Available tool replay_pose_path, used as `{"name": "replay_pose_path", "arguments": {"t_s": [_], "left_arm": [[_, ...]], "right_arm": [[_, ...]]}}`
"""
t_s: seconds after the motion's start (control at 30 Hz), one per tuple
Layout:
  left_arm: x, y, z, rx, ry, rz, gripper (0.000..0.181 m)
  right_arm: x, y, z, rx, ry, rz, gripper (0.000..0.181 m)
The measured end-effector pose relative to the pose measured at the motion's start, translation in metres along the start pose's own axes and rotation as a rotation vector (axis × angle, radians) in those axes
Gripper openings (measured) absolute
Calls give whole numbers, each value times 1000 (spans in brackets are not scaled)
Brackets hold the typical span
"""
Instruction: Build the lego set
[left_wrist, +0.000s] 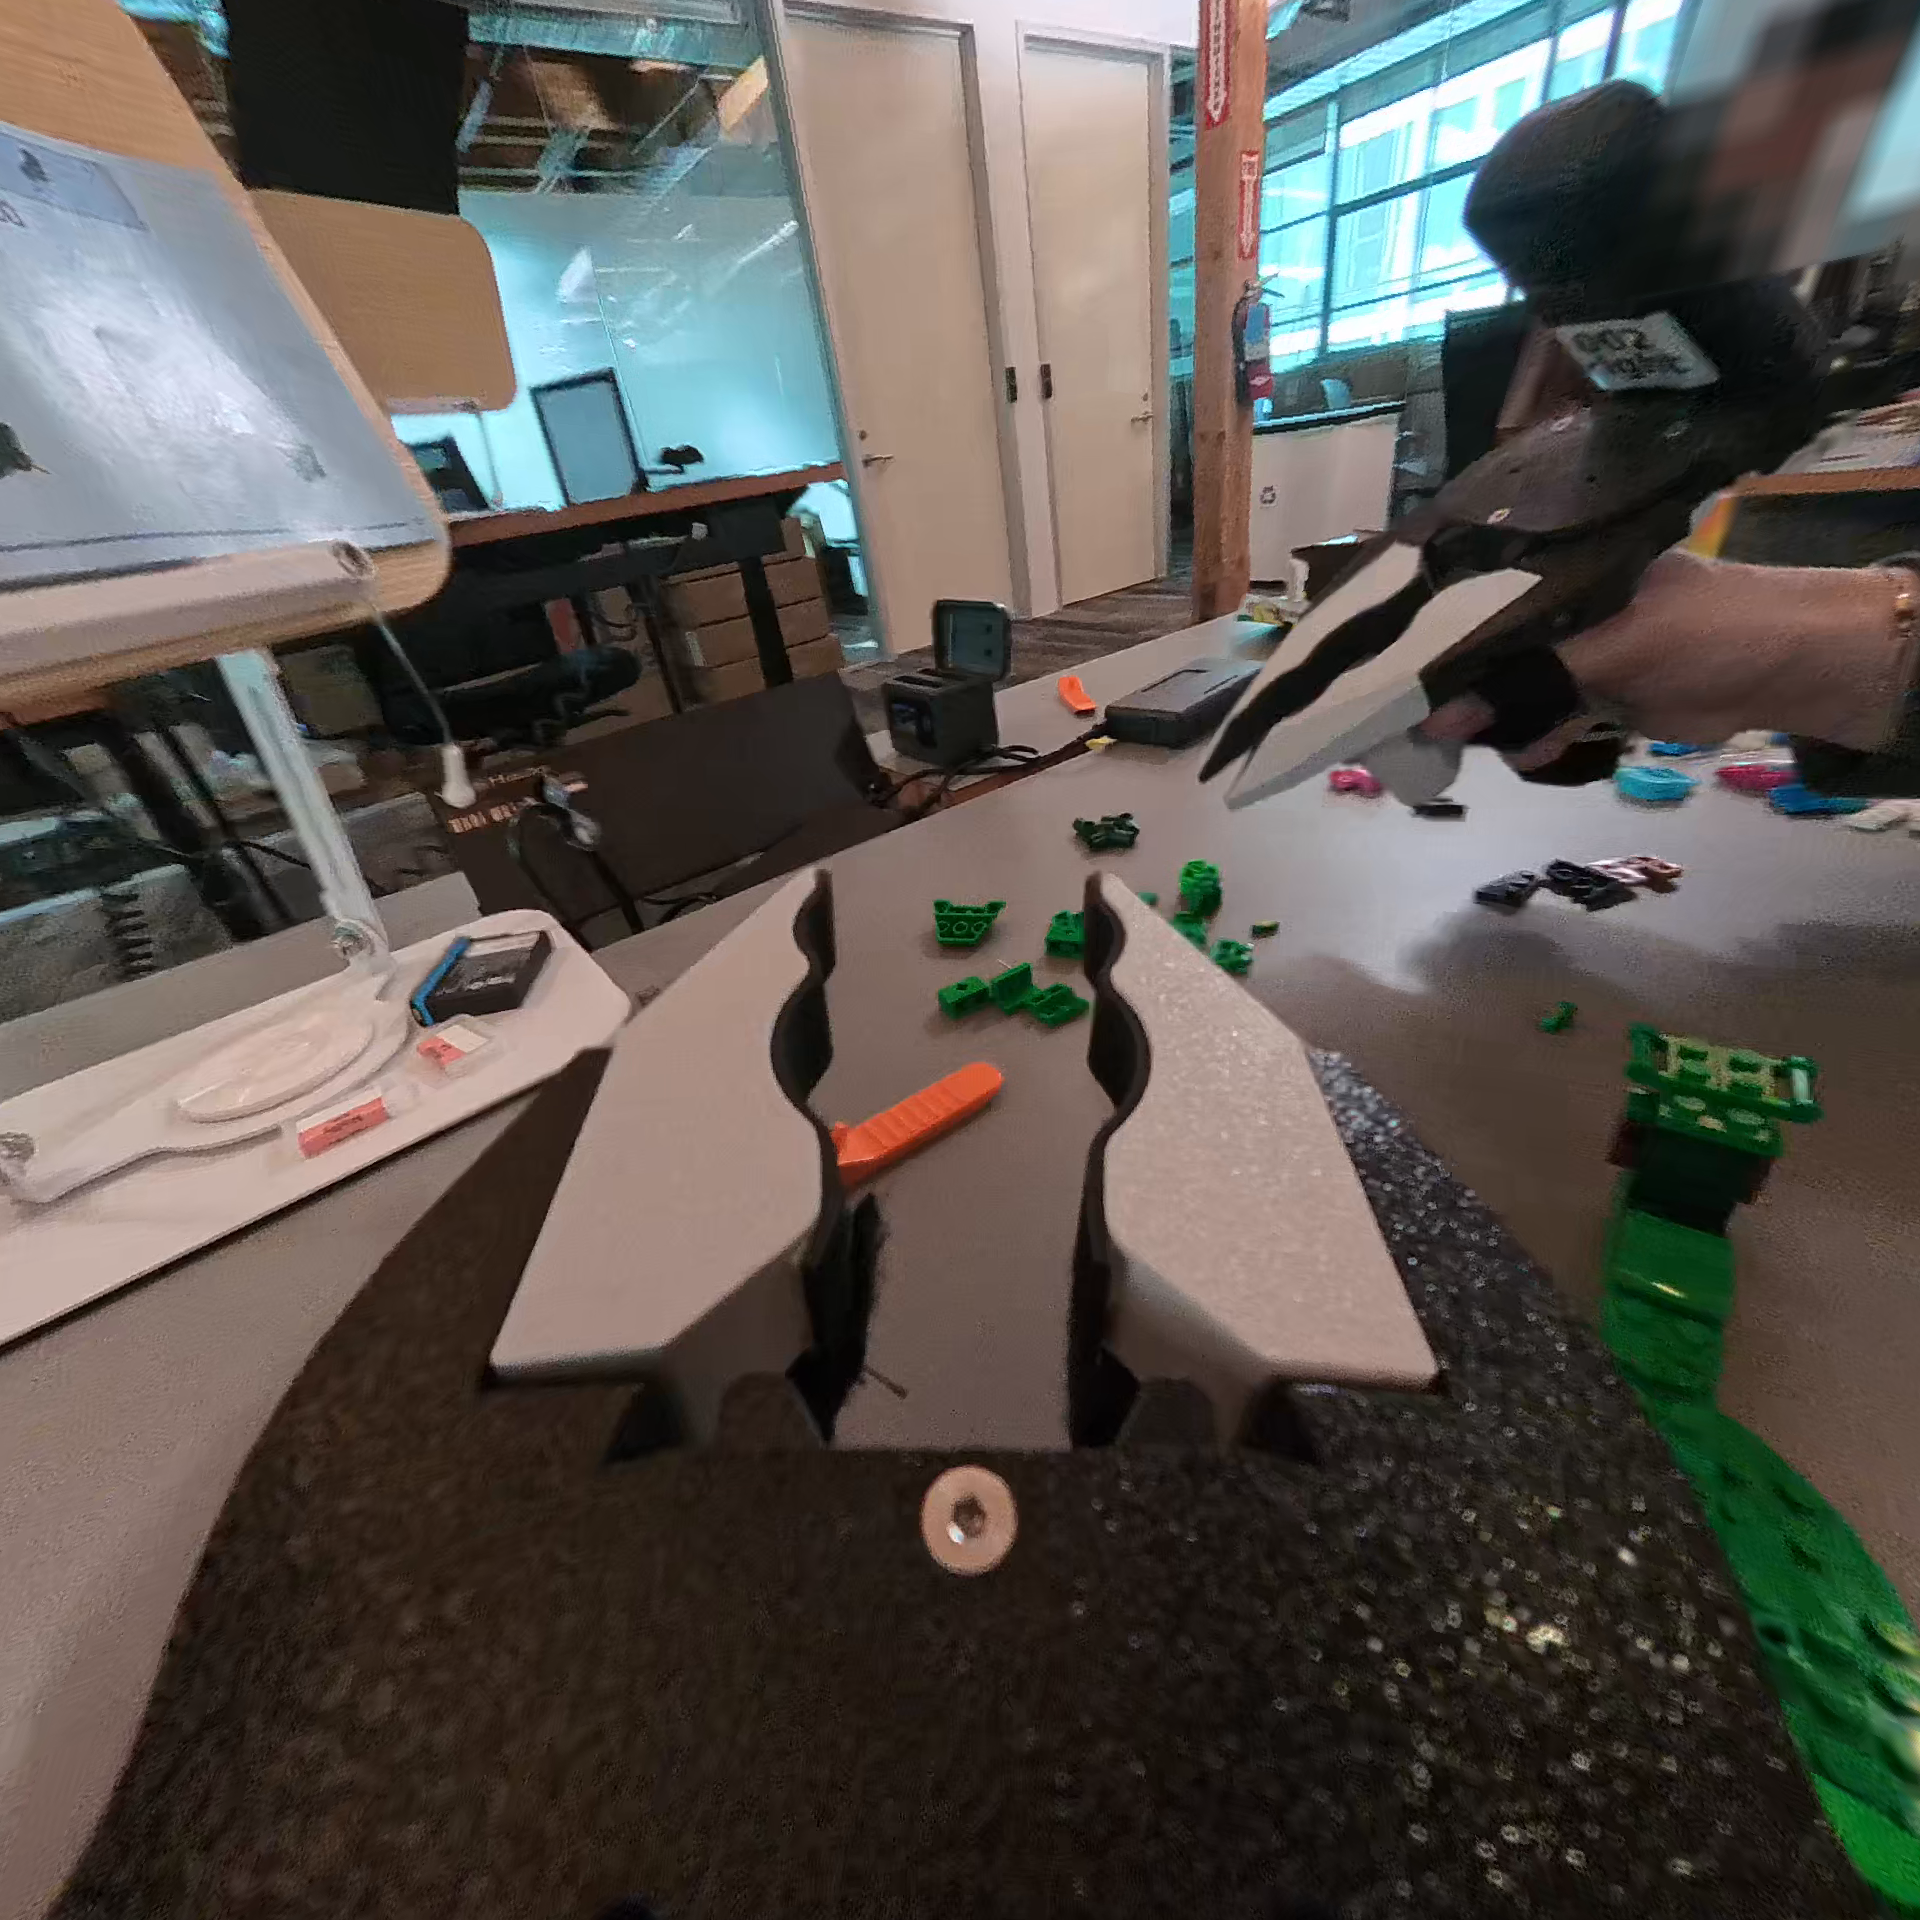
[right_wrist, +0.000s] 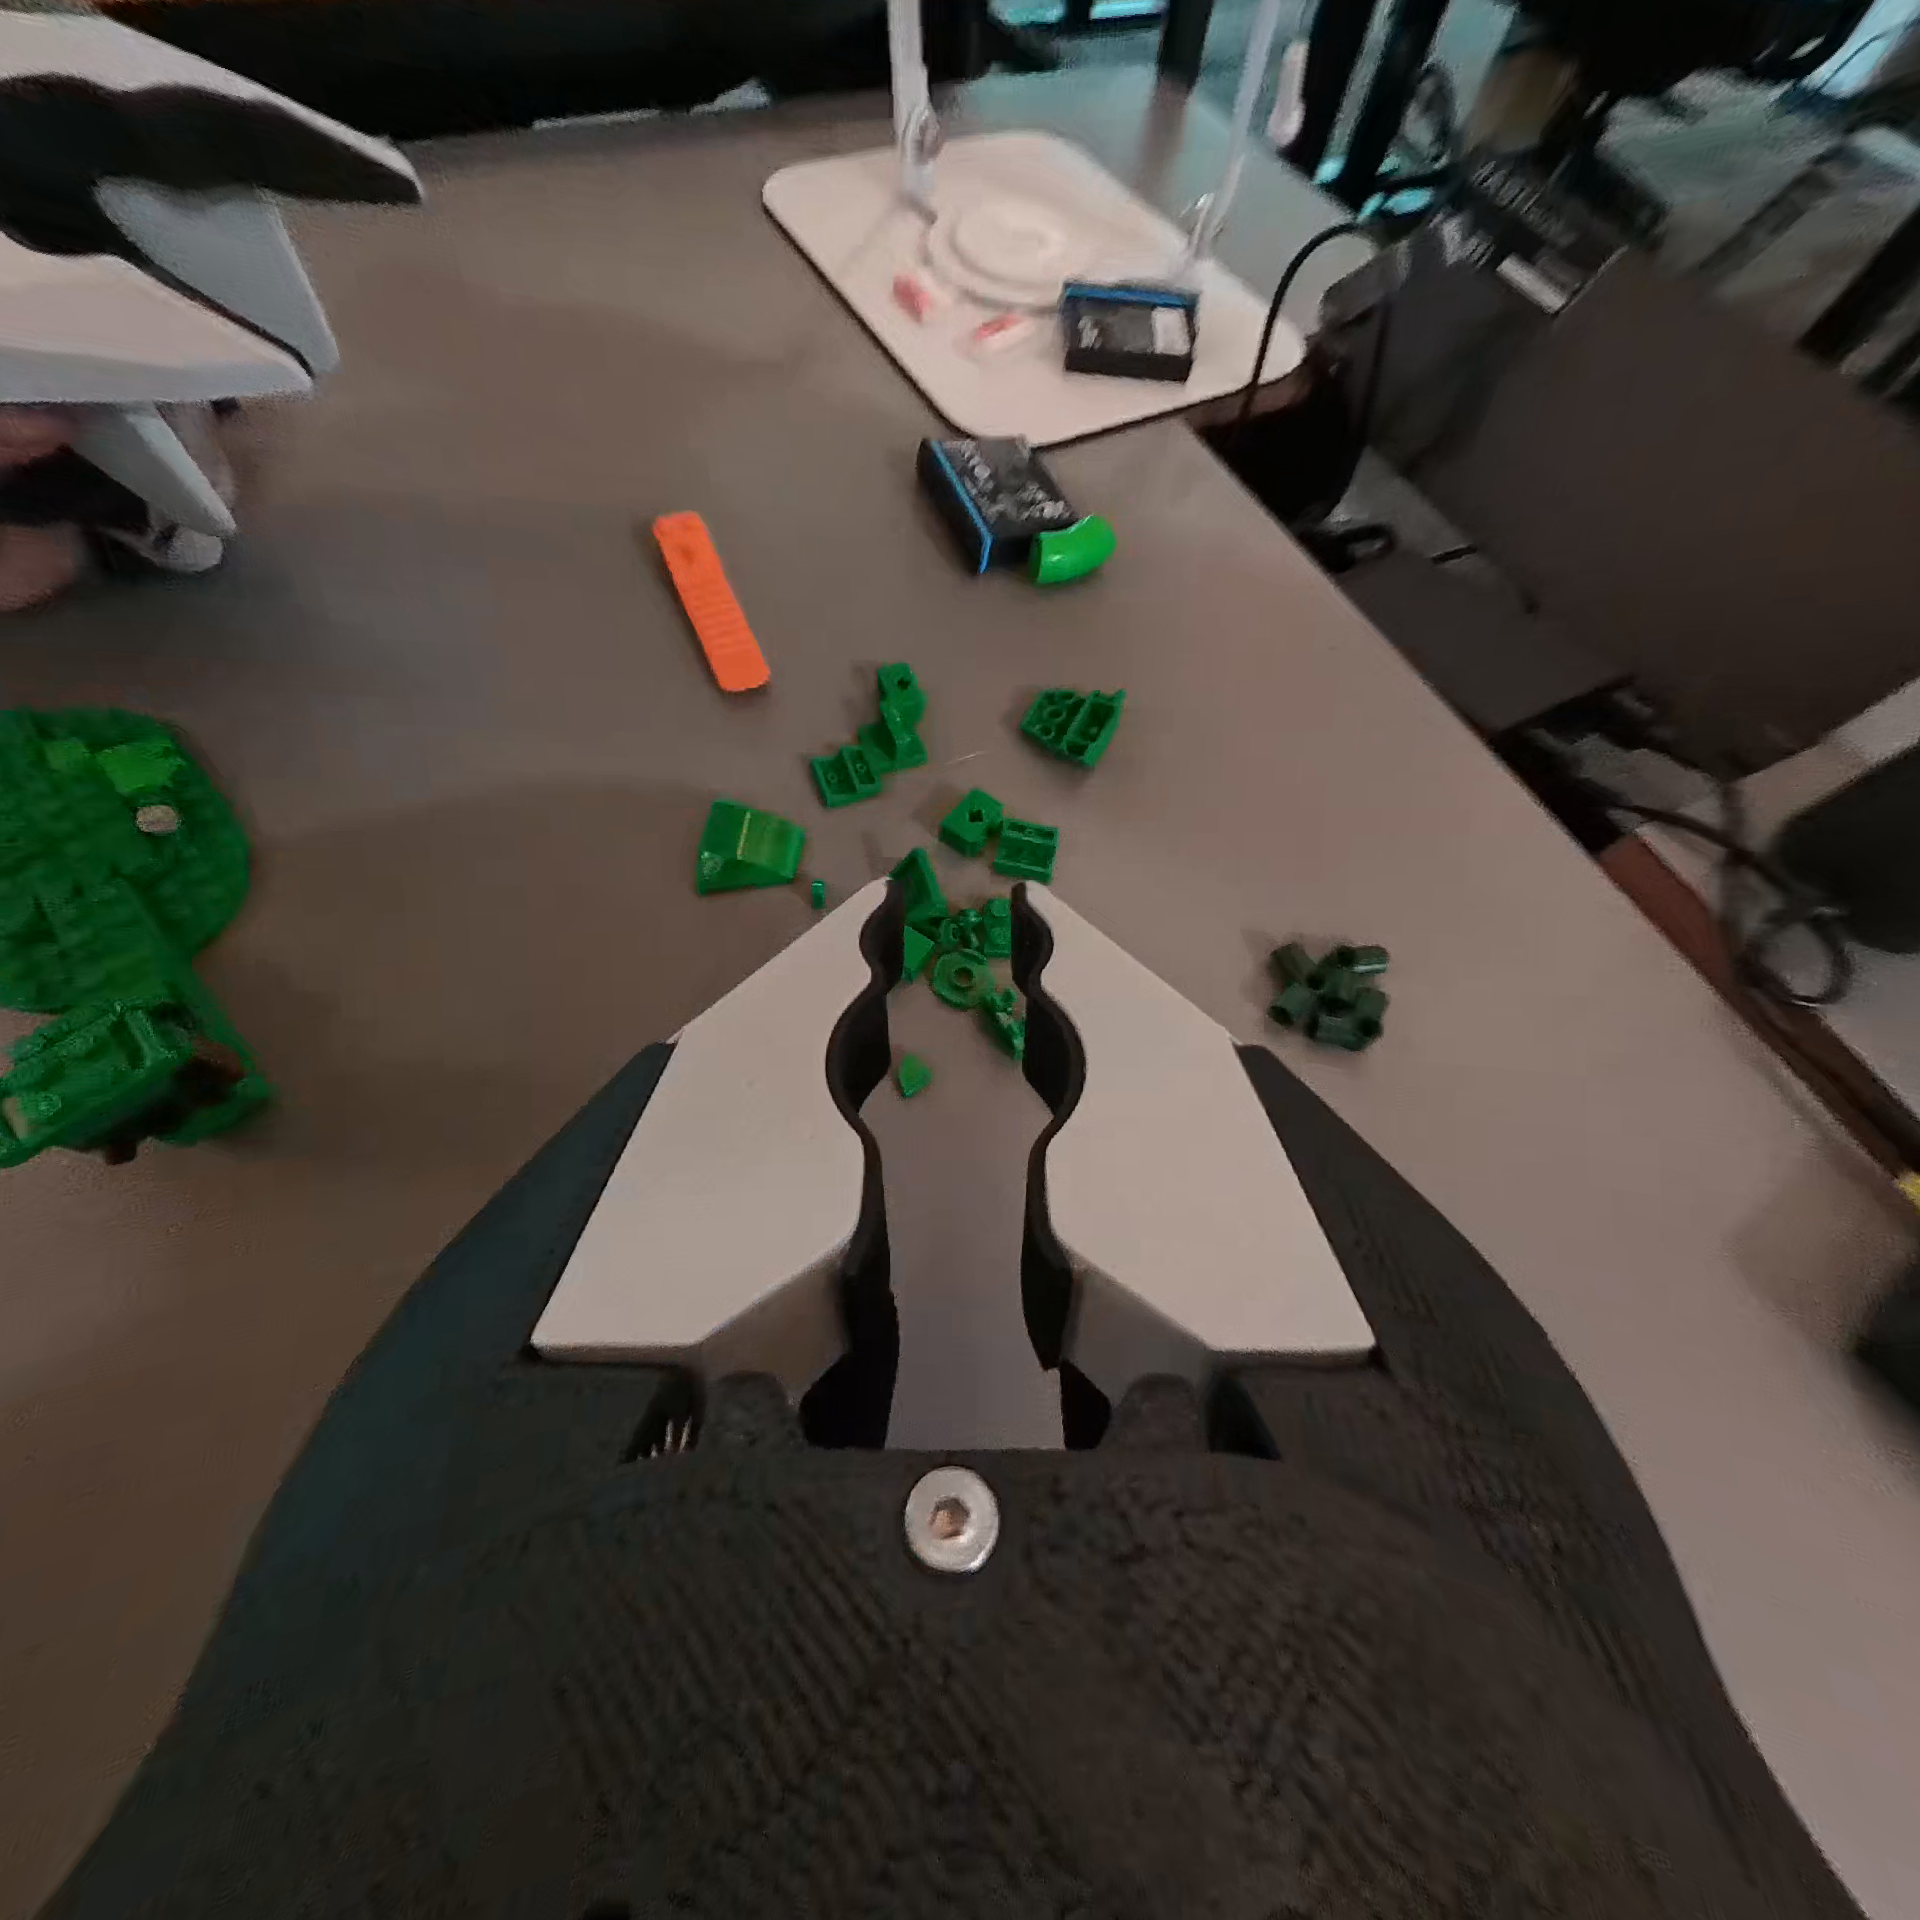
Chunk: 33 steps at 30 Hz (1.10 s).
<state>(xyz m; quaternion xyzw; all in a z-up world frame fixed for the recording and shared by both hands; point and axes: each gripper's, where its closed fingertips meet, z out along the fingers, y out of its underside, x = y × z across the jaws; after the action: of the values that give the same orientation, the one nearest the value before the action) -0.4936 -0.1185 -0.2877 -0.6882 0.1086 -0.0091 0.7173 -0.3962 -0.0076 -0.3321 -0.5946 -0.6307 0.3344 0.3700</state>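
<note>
Far left in the left wrist view there's a clear stand (left_wrist: 301, 810) holding a sheet, parked on a white mat (left_wrist: 312, 1122) with a small black and blue box (left_wrist: 483, 975) on it. Moving right, the left gripper (left_wrist: 961, 904) hangs above the grey table (left_wrist: 1351, 1039) with its jaws spread apart and nothing between them; through the gap you can see the orange brick separator (left_wrist: 920, 1120) lying flat on the tabletop. Just past the fingertips there's a scatter of loose green pieces (left_wrist: 1013, 992), with a few dark green bits (left_wrist: 1104, 831) further back. Right of that, the half-built green lego model (left_wrist: 1704, 1132) sits on its green baseplate (left_wrist: 1808, 1579), near the right edge of the frame and pretty blurry. Up top right, the right gripper (left_wrist: 1226, 784) is held in the air by a hand (left_wrist: 1714, 644), pointing down toward the table. From its own camera the right gripper (right_wrist: 954, 894) also has jaws apart and empty, hovering right over a cluster of tiny green pieces (right_wrist: 966, 966). In that view the green model (right_wrist: 104, 1070) is off to the far left, the separator (right_wrist: 712, 601) is up the middle, and a little pile of dark green cylinders (right_wrist: 1330, 995) sits to the right, apart from the rest.
</note>
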Motion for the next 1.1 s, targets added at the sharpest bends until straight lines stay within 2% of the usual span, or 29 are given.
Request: {"name": "replay_pose_path", "arguments": {"t_s": [0.13, 0.23, 0.33, 0.47, 0.73, 1.0, 1.1], "left_arm": [[-4, -10, -1, 77, -100, 77, 42], [-4, -11, 0, 81, -124, 113, 42], [-8, -13, -2, 91, -157, 130, 40], [-10, -13, -2, 92, -164, 113, 39], [-12, -14, -4, 95, -184, 109, 37], [-13, -13, -5, 92, -192, 108, 37], [-13, -13, -5, 90, -191, 105, 37]], "right_arm": [[0, 5, 21, -72, -76, 14, 18], [2, 5, 33, -121, -90, -1, 19], [-6, -7, 40, -103, -154, 57, 19], [1, -7, 48, -162, -144, 44, 17], [0, -20, 23, -123, -196, 131, 13], [33, 3, 6, -242, 34, 195, 13], [34, 11, -2, -280, 58, 220, 13]]}}
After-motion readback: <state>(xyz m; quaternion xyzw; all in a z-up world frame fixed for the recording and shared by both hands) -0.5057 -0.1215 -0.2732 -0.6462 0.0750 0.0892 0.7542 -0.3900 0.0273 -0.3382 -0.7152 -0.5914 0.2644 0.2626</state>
